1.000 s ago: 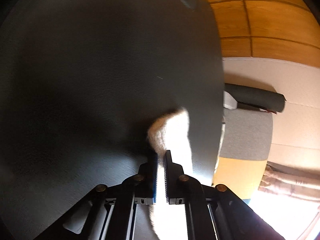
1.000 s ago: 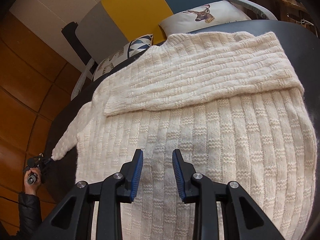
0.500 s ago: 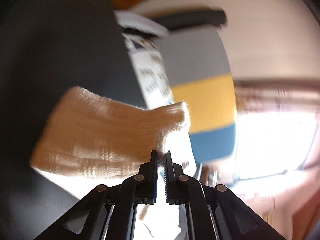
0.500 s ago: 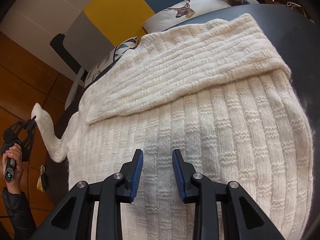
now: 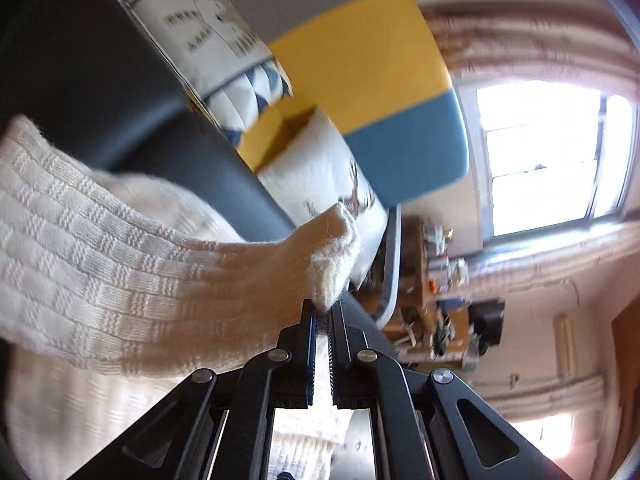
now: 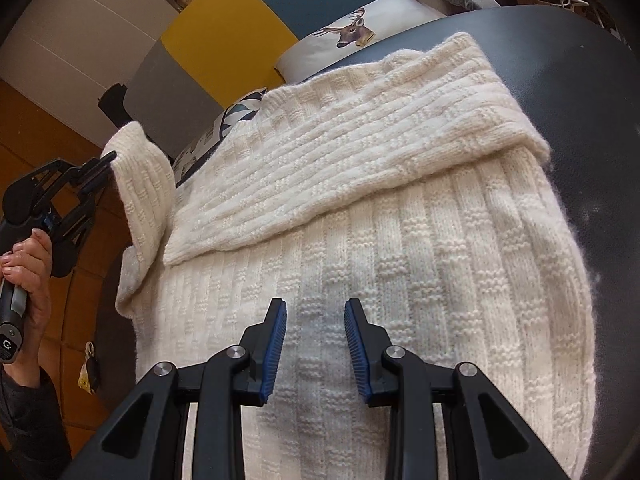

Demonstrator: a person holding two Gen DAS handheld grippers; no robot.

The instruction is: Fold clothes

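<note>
Lifting the sweater's (image 6: 400, 260) left sleeve (image 6: 144, 196) by its cuff, left claw (image 5: 323, 312) pinching it w/ jaws pressed together, so I can lay it across the body. Right claw (image 6: 316, 344) is spread, hovering over the hem area; sweater's flat on the desk (image 6: 592, 92), other sleeve already folded.

The sweater (image 6: 400, 240) is knitted in thick, fuzzy cream wool (basket-weave ribs); the counter (image 6: 580, 80) is covered in matt, finely grained dark material.
</note>
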